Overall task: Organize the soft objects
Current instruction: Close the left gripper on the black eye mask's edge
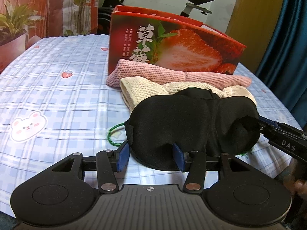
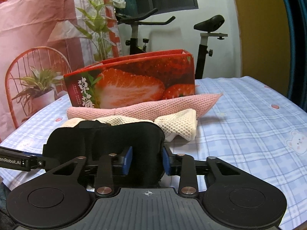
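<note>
A black padded eye mask [image 1: 191,126] is held up just above the bed between both grippers. My left gripper [image 1: 151,158] has its blue pads around the mask's left cup; the jaws stand fairly wide, one pad tucked under the mask. My right gripper [image 2: 146,160] has its pads on either side of the mask's [image 2: 107,140] right end and grips it. Behind the mask lie a cream knitted cloth [image 1: 153,90] and a pink knitted cloth [image 1: 172,72], both also in the right wrist view, cream [image 2: 178,122] and pink [image 2: 153,109].
A red strawberry gift box [image 1: 172,44] stands open behind the cloths, also in the right wrist view [image 2: 134,82]. A green cord [image 1: 112,134] lies on the blue checked bedsheet [image 1: 57,95]. An exercise bike [image 2: 203,44] and a pink plant-print curtain [image 2: 38,28] stand beyond the bed.
</note>
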